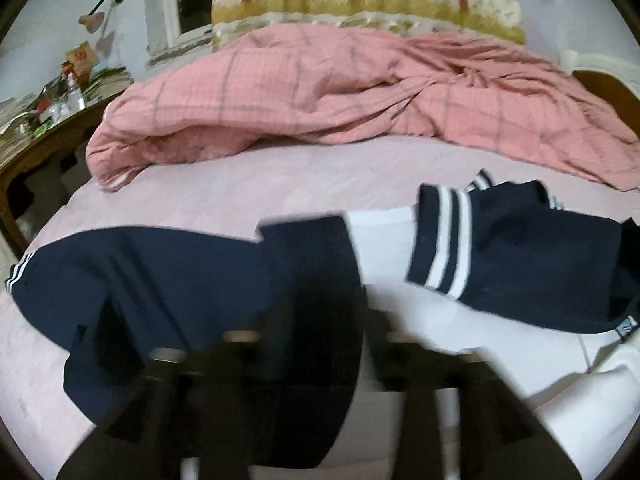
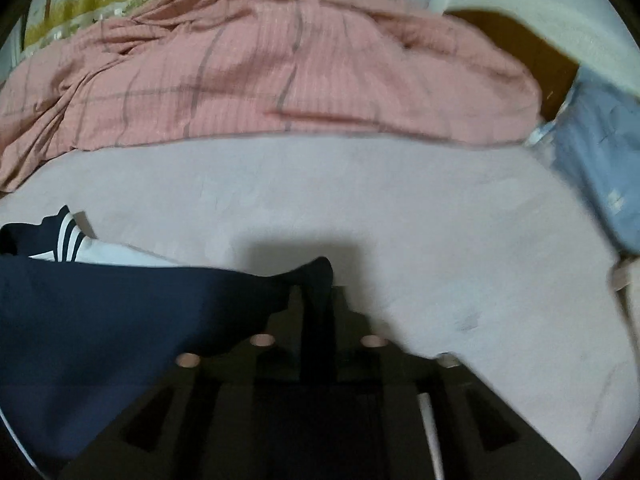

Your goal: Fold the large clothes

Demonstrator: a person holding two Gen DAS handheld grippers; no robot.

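A navy and white jacket (image 1: 160, 280) with white stripes on its cuff (image 1: 444, 240) lies spread over the pale pink sheet (image 1: 200, 192). In the left wrist view my left gripper (image 1: 312, 340) is blurred and low over the jacket. Its fingers stand well apart, and a band of navy cloth lies loose between them. In the right wrist view the same jacket (image 2: 100, 312) stretches in from the left. My right gripper (image 2: 318, 312) is shut on a bunched navy edge, and a peak of cloth (image 2: 320, 270) pokes up past the fingertips.
A crumpled pink checked duvet (image 1: 320, 92) fills the far half of the bed. A cluttered wooden side table (image 1: 52, 120) stands at the left. A blue pillow (image 2: 600, 160) and a wooden headboard (image 2: 520, 48) are at the right. Bare sheet (image 2: 440, 220) lies right of the jacket.
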